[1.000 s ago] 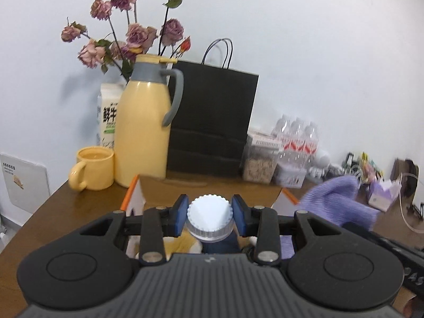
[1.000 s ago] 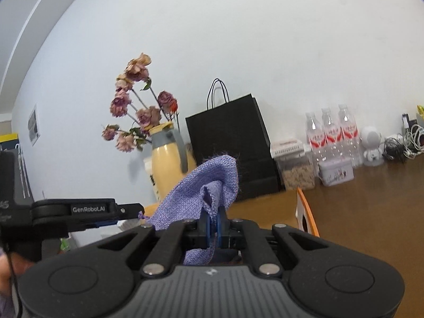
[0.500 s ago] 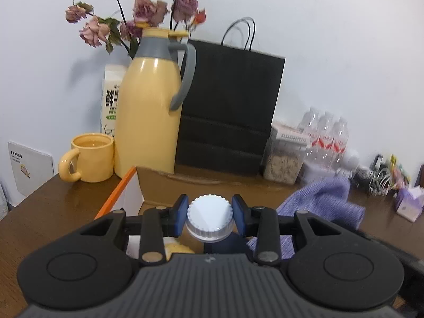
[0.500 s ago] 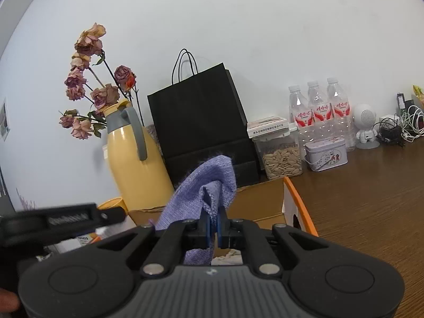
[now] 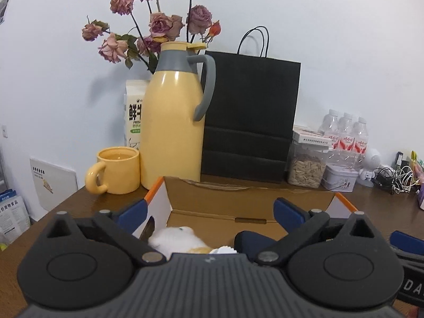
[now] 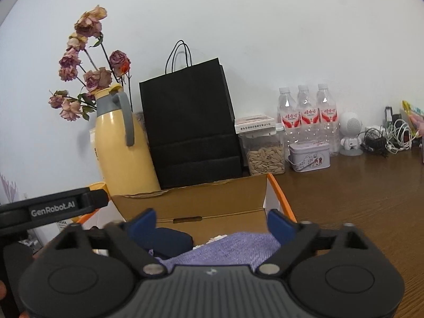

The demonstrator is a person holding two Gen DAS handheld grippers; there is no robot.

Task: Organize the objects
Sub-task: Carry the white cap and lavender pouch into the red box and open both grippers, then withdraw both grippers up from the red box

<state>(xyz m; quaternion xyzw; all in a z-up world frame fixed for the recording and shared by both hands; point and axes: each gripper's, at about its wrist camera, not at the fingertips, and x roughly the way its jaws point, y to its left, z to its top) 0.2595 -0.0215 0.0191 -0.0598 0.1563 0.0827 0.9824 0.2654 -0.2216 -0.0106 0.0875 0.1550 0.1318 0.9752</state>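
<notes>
- Since the earlier frames both grippers had let go: the left gripper (image 5: 209,212), then clamped on a white-capped bottle, and the right gripper (image 6: 210,222), then pinched on the purple cloth, had just been opening their jaws.
- Left jaws stood wide apart, gripping nothing. The bottle (image 5: 250,239) lay low in the box (image 5: 246,198), below the gap between the pads and apart from them; only its dark body and a sliver of white cap (image 5: 226,250) showed.
- Right jaws also stood wide and released. The cloth (image 6: 233,249) lay in the box below and between the blue pads; contact with either pad could not be judged.
- A white plush toy (image 5: 175,238) sat in the box to the left of the bottle.
- In the right wrist view the bottle showed as a dark shape in the box, left of the cloth.
- Box was open-topped, on the table (image 6: 357,198), orange trim on its side flaps.
- Behind the box: yellow jug (image 5: 172,122), black bag (image 5: 251,122) to its right.
- Left of the box, beside the jug: yellow mug (image 5: 116,169).
- Behind-right of the box: seed jar (image 6: 265,153), tin (image 6: 308,156), three water bottles (image 6: 307,114).
- Dried roses (image 5: 159,26) rose behind the jug.
</notes>
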